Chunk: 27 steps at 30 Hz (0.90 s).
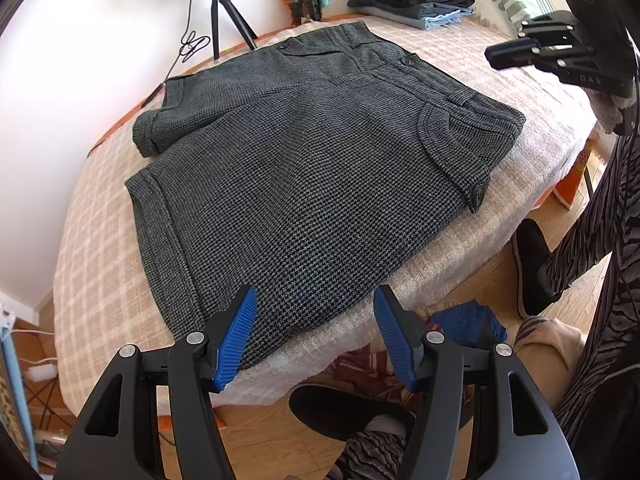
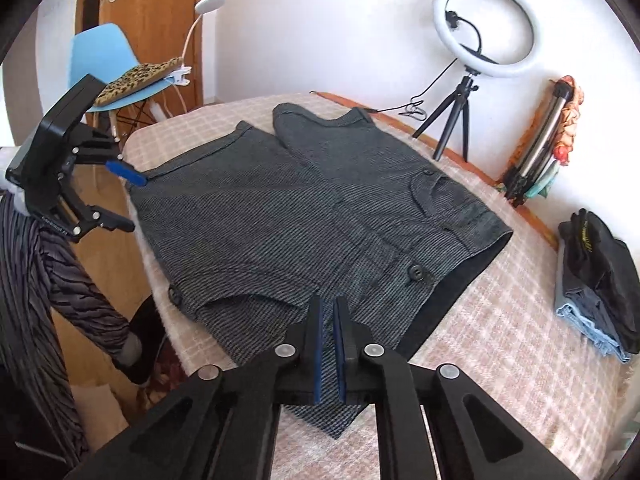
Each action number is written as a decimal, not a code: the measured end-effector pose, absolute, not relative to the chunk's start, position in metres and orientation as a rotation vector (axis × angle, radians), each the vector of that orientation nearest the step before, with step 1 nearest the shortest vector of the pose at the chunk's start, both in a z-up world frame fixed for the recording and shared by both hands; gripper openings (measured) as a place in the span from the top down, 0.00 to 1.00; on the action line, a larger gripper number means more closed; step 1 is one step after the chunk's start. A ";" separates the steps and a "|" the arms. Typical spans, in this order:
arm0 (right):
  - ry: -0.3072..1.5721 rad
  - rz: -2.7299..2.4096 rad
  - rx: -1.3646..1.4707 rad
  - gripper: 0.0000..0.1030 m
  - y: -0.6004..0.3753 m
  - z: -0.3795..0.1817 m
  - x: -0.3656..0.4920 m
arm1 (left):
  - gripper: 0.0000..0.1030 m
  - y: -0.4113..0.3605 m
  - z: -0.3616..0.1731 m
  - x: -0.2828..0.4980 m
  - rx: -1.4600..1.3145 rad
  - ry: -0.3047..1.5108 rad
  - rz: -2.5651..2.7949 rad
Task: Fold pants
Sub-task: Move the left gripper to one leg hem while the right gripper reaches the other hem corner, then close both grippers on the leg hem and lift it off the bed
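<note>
Pinching the pants (image 2: 304,216) waist at bottom center, the right gripper (image 2: 328,320) is nearest; the left gripper (image 1: 314,312) hangs wide open, empty.

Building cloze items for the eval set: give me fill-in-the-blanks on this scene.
The dark grey houndstooth shorts lie on a checked beige ___.
The left gripper is ___.
The right gripper is nearly ___.
The white ring light stands on a black ___.
Missing: blanket; open; shut; tripod.

My left gripper (image 1: 314,330) hovers with its blue fingers spread wide. My right gripper (image 2: 328,334) has its fingers pressed nearly together, pinching cloth.
</note>
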State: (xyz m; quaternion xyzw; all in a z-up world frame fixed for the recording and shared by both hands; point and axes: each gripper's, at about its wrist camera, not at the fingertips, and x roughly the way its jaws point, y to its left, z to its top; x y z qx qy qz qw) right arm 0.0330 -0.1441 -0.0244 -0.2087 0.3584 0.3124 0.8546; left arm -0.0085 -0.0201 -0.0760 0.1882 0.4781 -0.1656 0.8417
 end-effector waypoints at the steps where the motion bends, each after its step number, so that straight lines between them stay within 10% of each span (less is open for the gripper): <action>1: 0.778 0.689 -0.451 0.71 -0.140 -0.031 0.030 | 0.41 -0.018 -0.077 -0.009 0.386 1.015 -0.348; 12: 0.847 0.781 -0.637 0.42 -0.111 -0.073 0.003 | 0.42 -0.006 -0.076 -0.005 0.337 1.035 -0.352; 19: 0.830 0.688 -0.708 0.89 -0.107 -0.078 0.011 | 0.42 -0.002 -0.069 -0.007 0.338 1.009 -0.364; 27: 0.696 0.603 -0.488 0.93 -0.129 -0.017 0.041 | 0.41 -0.013 -0.080 -0.008 0.487 1.004 -0.335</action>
